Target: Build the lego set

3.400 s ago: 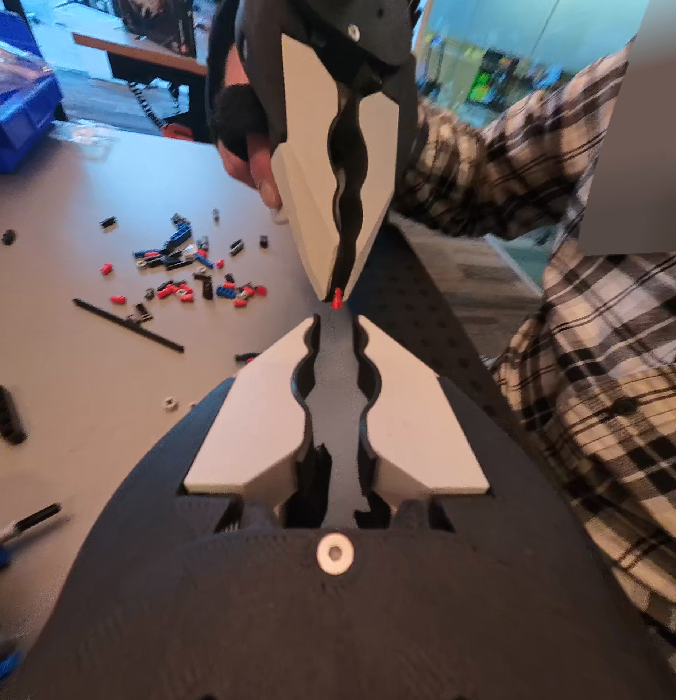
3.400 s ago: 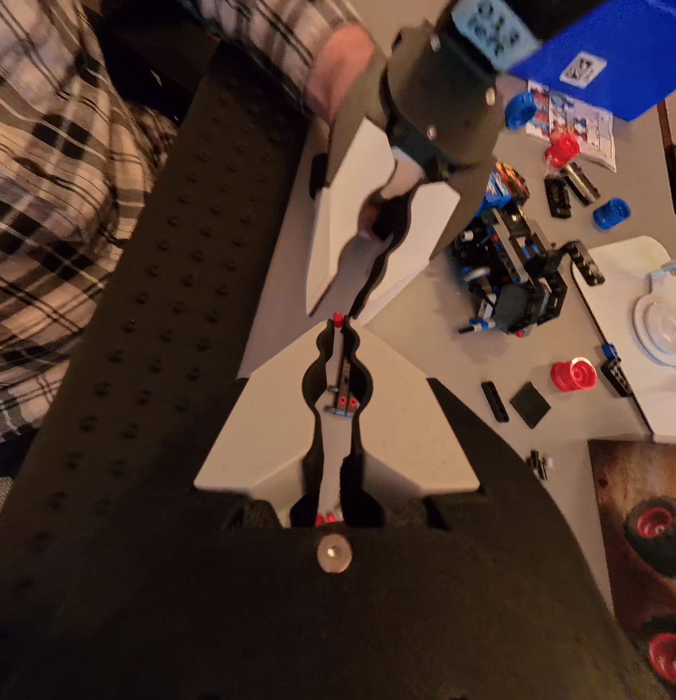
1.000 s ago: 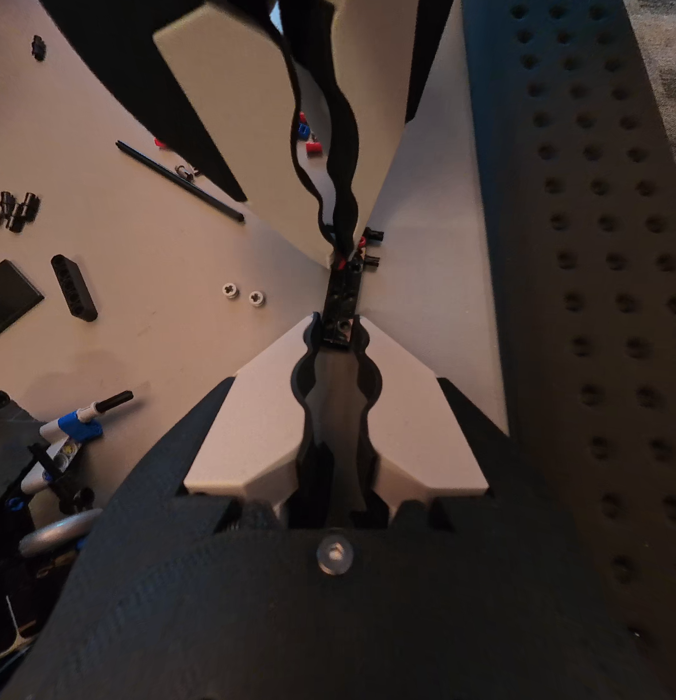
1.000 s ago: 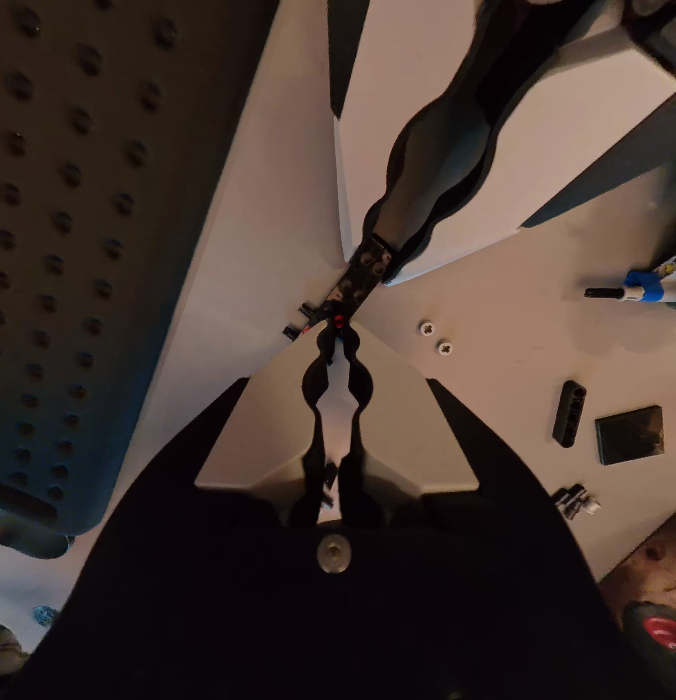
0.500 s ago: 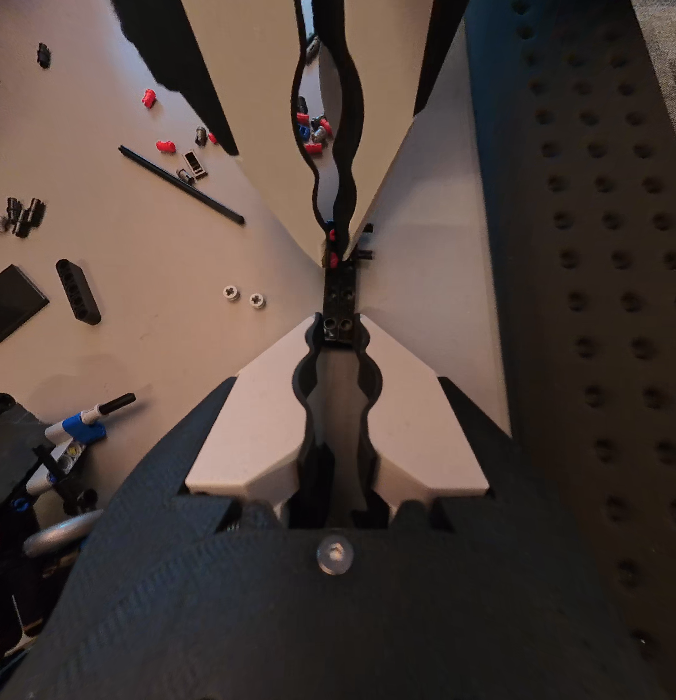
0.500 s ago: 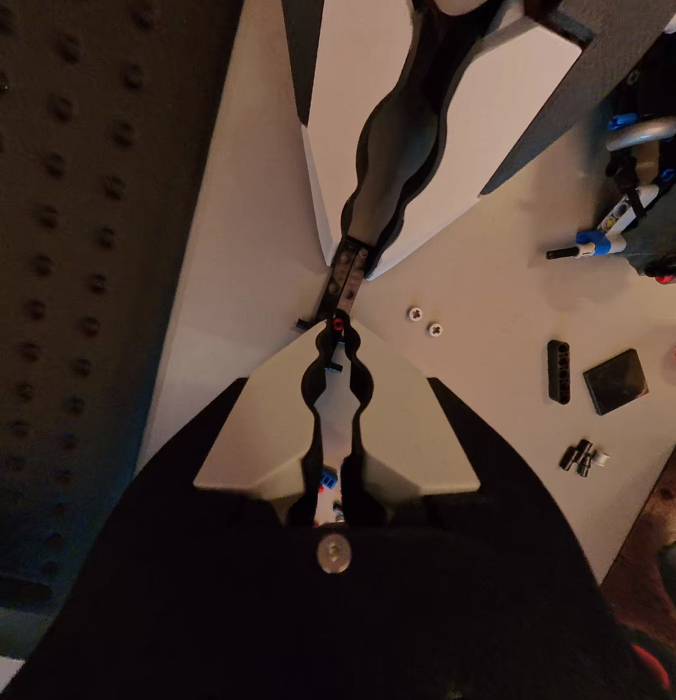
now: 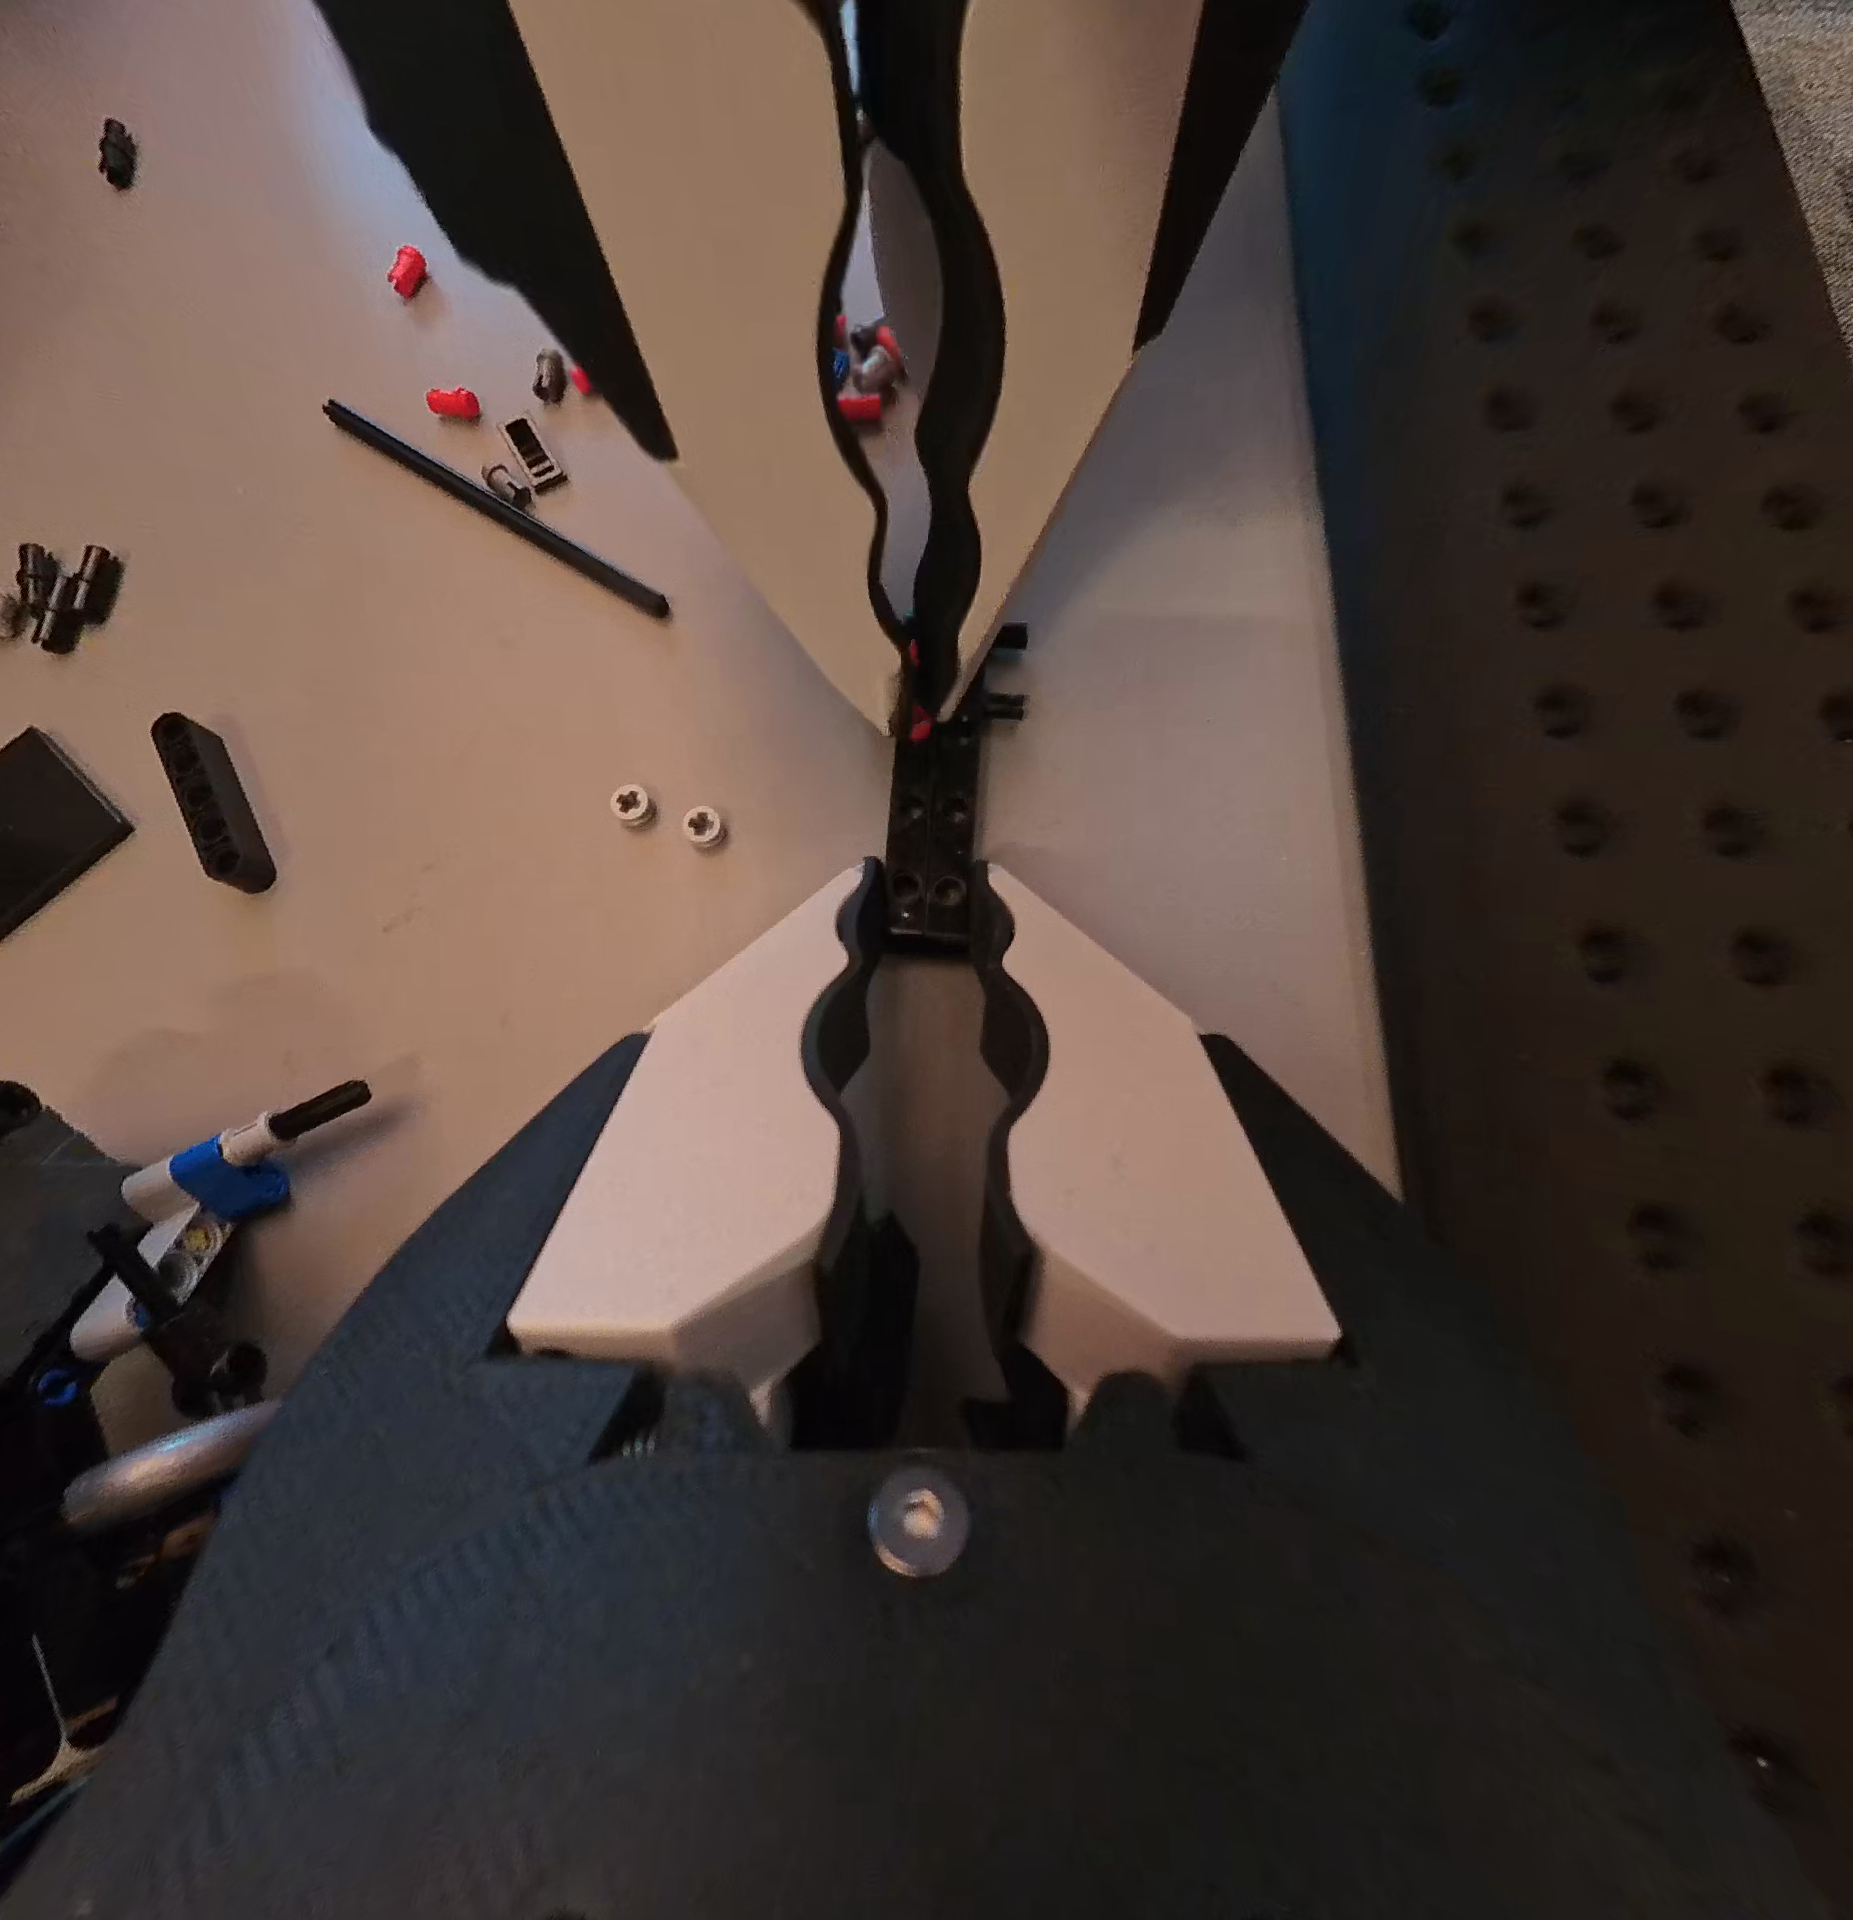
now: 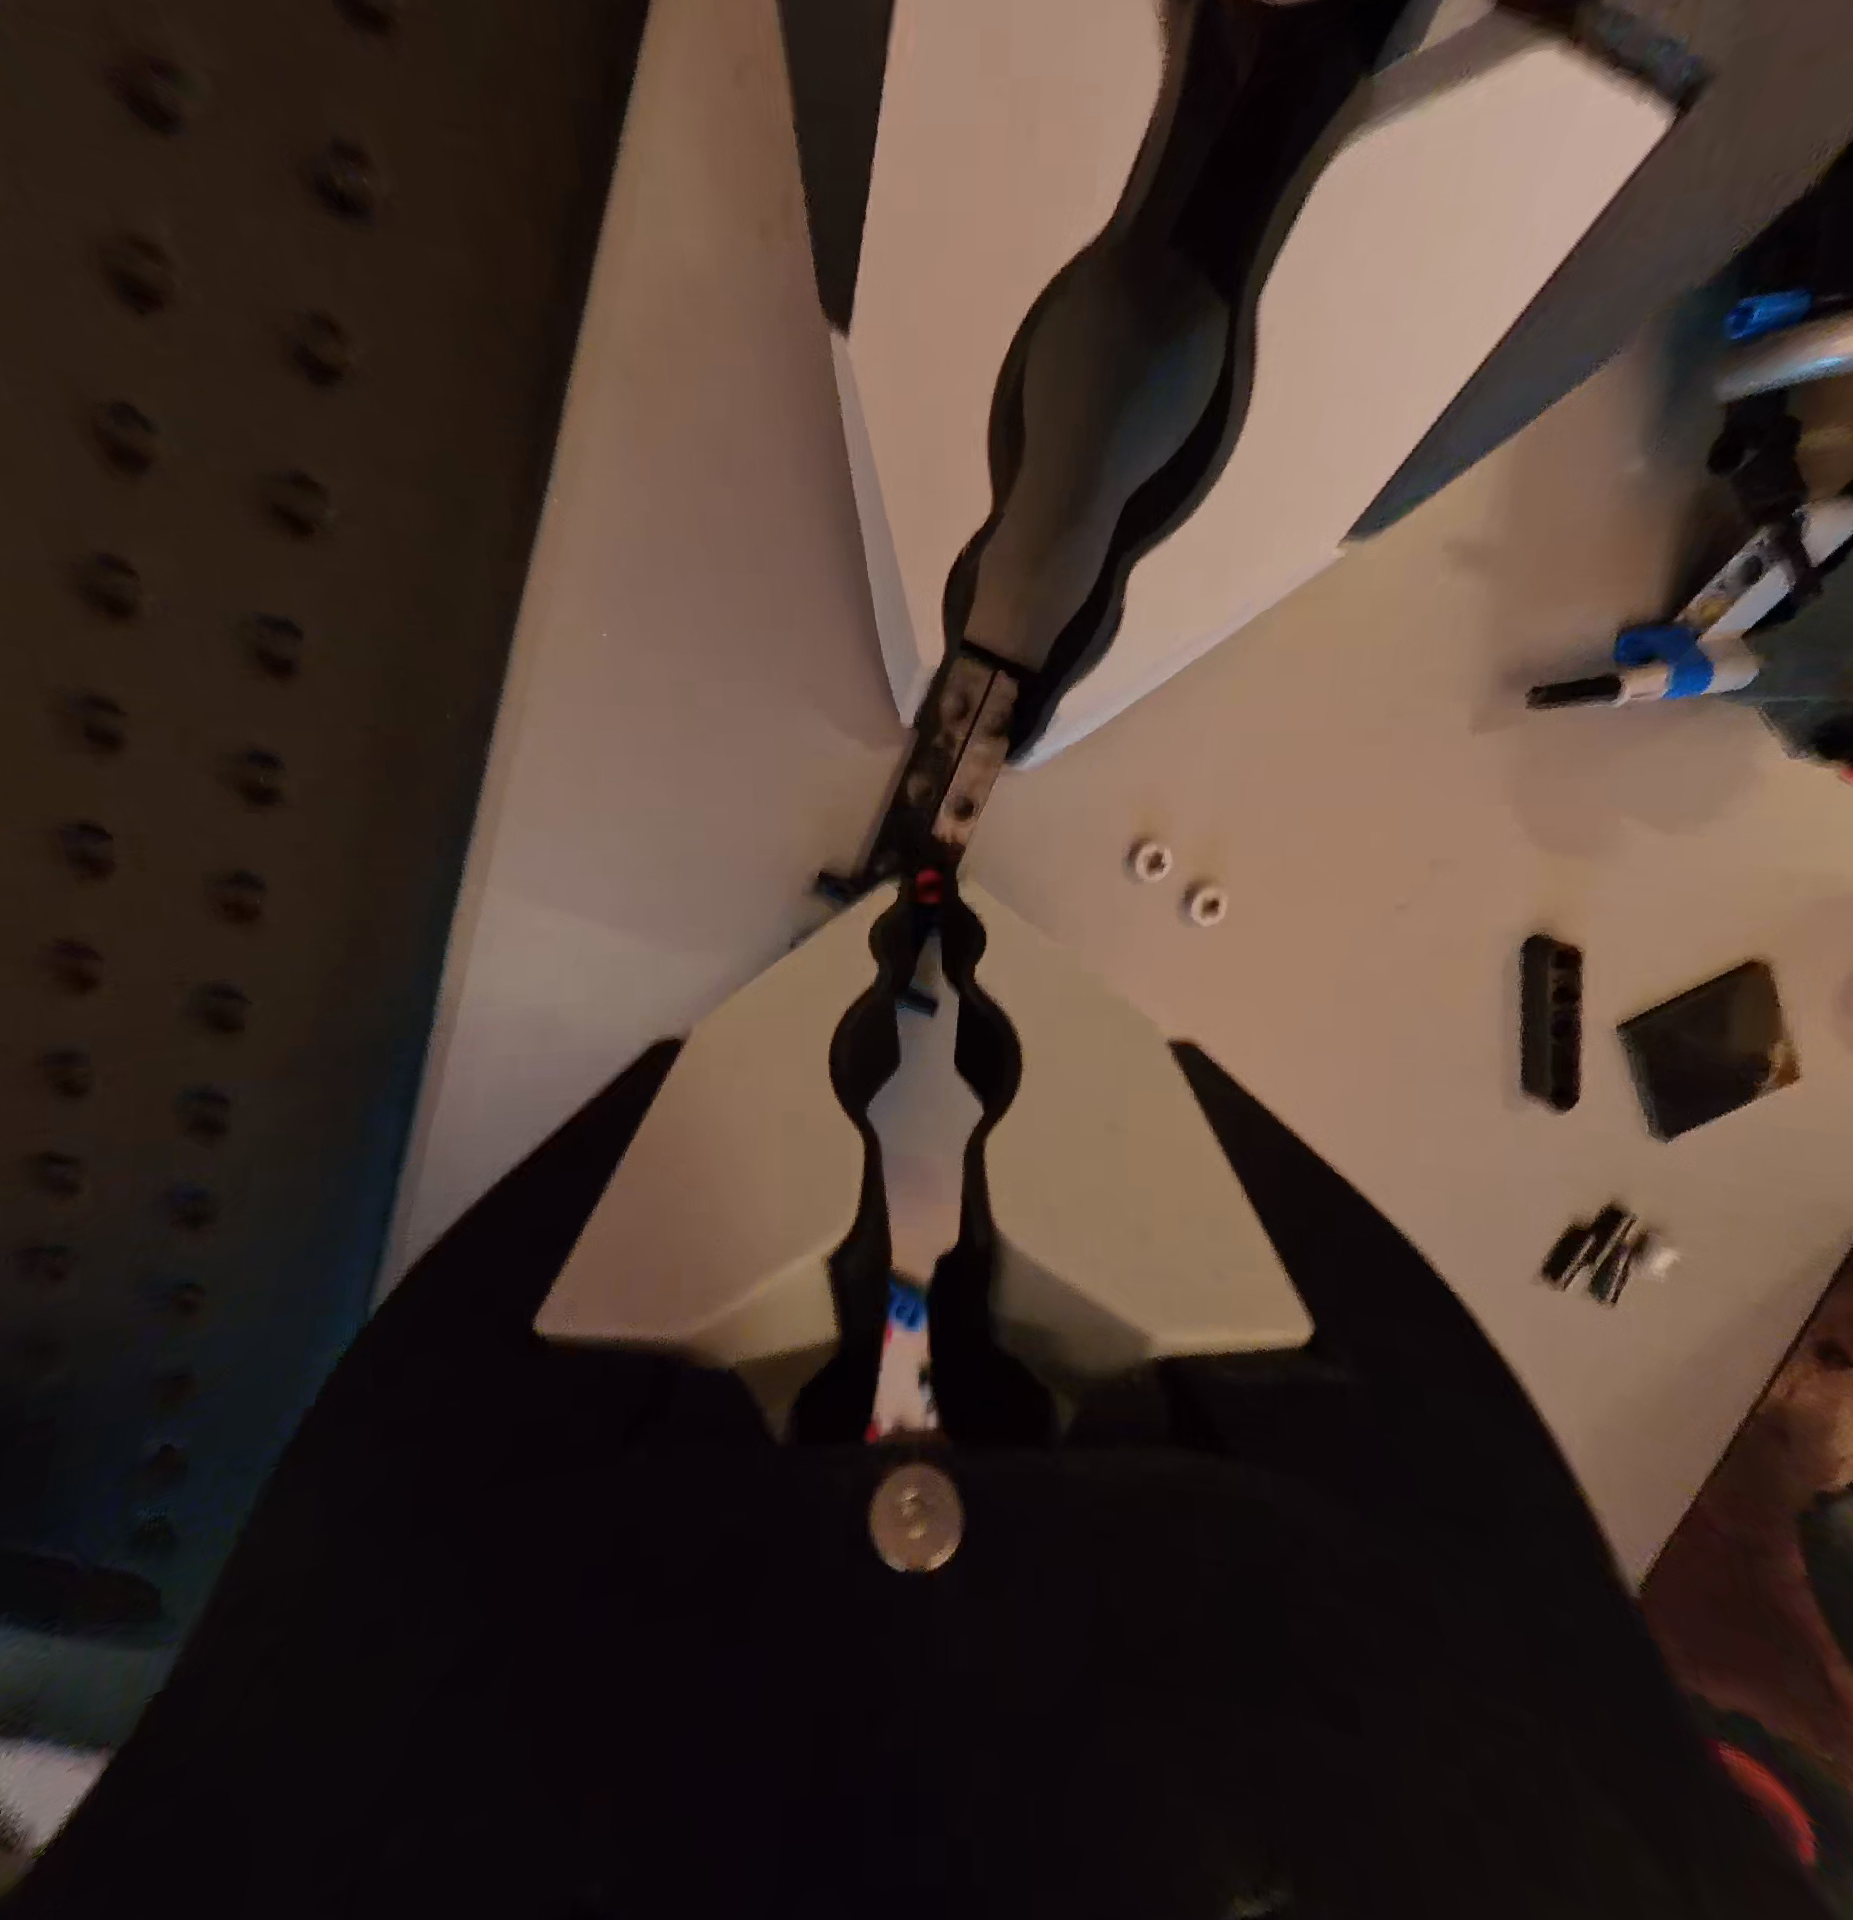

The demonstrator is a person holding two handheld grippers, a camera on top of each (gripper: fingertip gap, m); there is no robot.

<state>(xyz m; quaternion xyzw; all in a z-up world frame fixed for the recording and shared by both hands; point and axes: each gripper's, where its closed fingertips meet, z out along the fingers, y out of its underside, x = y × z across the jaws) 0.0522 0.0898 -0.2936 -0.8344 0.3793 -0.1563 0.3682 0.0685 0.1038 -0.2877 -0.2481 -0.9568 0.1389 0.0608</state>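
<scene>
Lego beam, black and studded with holes, hangs at the centre of the frame above the pale counter, gripped at its near end by the left gripper, whose jaws are narrow around it. Facing it, the right gripper has its jaws nearly together on a small red pin at the beam's far end. Two white bushes lie just left of centre, a short black beam farther left.
</scene>
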